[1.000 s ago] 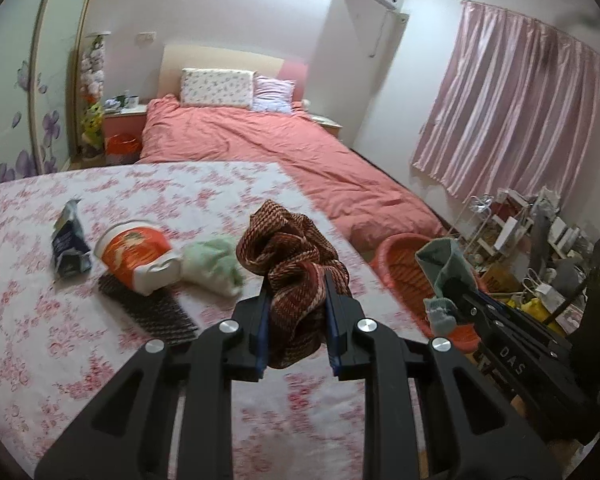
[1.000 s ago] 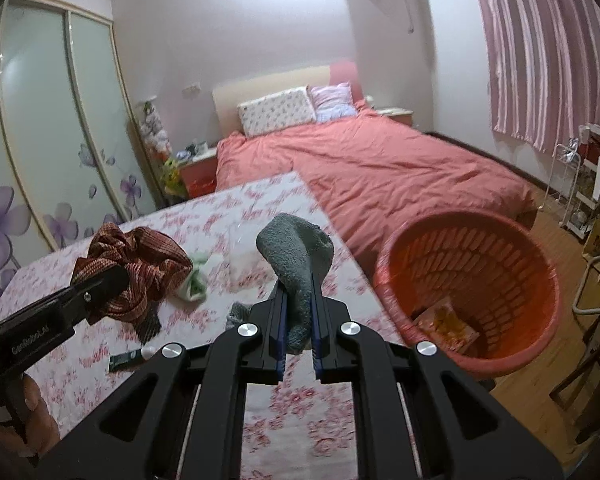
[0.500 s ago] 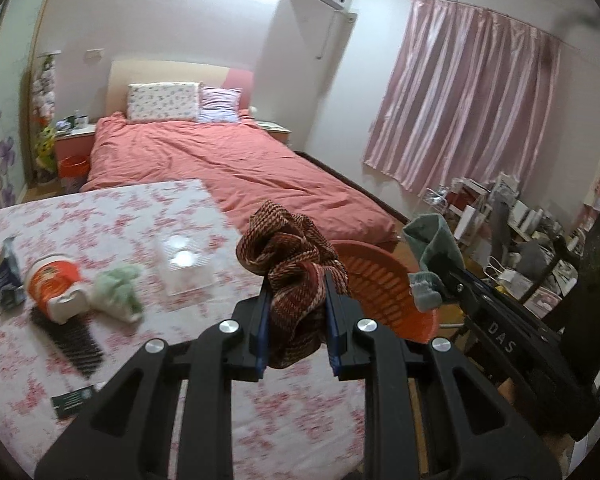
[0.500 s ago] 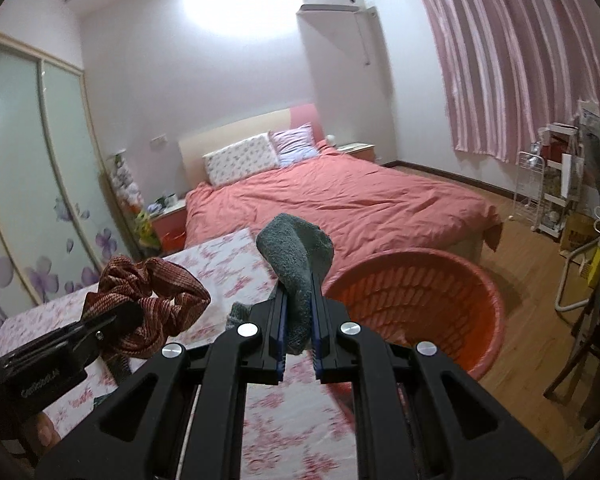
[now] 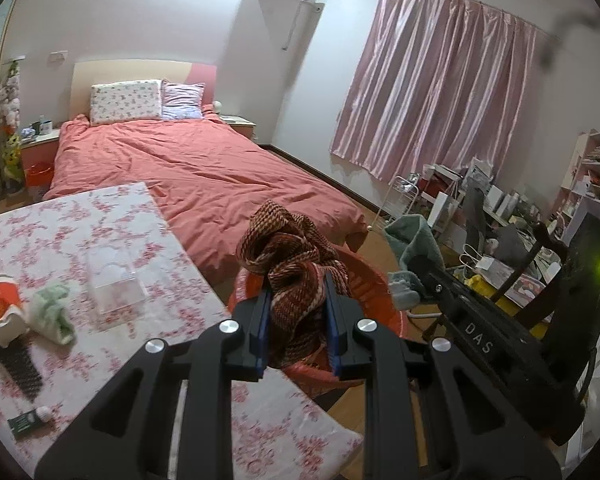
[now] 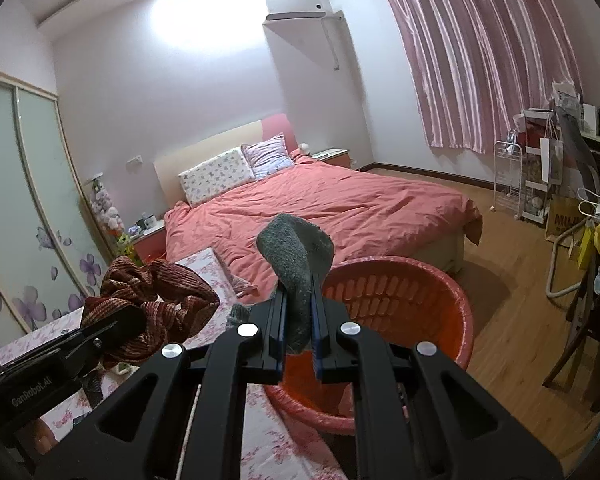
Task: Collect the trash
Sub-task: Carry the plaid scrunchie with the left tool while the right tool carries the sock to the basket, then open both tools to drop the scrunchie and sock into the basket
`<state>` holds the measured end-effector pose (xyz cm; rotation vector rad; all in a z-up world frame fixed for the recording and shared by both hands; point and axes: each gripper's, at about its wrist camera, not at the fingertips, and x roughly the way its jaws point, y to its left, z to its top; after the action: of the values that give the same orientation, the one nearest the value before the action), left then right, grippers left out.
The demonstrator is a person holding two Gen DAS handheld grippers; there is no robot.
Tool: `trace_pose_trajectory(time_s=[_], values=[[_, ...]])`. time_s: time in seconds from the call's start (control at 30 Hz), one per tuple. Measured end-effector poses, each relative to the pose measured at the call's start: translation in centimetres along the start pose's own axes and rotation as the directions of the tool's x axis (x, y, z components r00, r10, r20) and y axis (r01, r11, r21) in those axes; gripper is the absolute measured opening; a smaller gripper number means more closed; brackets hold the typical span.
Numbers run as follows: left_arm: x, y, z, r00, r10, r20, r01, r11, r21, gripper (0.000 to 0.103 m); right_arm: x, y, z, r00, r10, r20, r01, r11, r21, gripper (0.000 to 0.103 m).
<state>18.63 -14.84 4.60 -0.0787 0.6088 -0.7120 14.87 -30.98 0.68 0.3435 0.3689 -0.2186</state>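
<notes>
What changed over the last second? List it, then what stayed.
Both grippers swung away from the floral table toward the red basket, which now lies right ahead of them. Unchanged: left gripper clamps the brown-red knit cloth, right gripper clamps the grey sock; nothing released.

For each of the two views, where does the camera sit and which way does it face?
Left wrist: on the left gripper, looking along fingers shut on a brown cloth toward the bed; the right gripper shows at right.
Right wrist: on the right gripper, shut on a grey sock, facing the bed; the left gripper shows at left.
Shared: the orange basket.
</notes>
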Motion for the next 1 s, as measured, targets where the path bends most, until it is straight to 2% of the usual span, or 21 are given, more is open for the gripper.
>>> trace_pose_trajectory(time_s=[0.6, 0.7, 0.77, 0.9, 1.0], values=[[8.4, -1.7, 0.6, 0.996, -0.055, -0.071, 0.056, 0.998, 0.015, 0.025, 3.1, -3.9, 0.8, 1.000, -0.031, -0.003, 0.031, 0.996, 0.081, 0.010], [10.1, -1.7, 0.2, 0.995, -0.034, -0.091, 0.036, 0.999, 0.023, 0.033, 4.0, -4.7, 0.8, 0.999, -0.023, -0.023, 0.025, 0.994, 0.106, 0.013], [10.8, -1.4, -0.1, 0.994, -0.020, -0.108, 0.022, 1.000, 0.018, 0.048, 4.6, -5.3, 0.7, 0.999, -0.022, -0.044, 0.027, 0.993, 0.119, 0.025], [11.5, 0.0, -0.9, 0.991, 0.021, -0.134, -0.021, 1.000, 0.001, 0.056, 4.6, -5.3, 0.0, 0.996, -0.048, -0.069, 0.056, 0.991, 0.120, 0.033], [10.9, 1.3, -1.2, 0.989, 0.062, -0.135, -0.064, 0.998, -0.009, 0.067, 4.2, -4.8, -0.4, 0.994, -0.067, -0.081, 0.075, 0.992, 0.104, 0.039]])
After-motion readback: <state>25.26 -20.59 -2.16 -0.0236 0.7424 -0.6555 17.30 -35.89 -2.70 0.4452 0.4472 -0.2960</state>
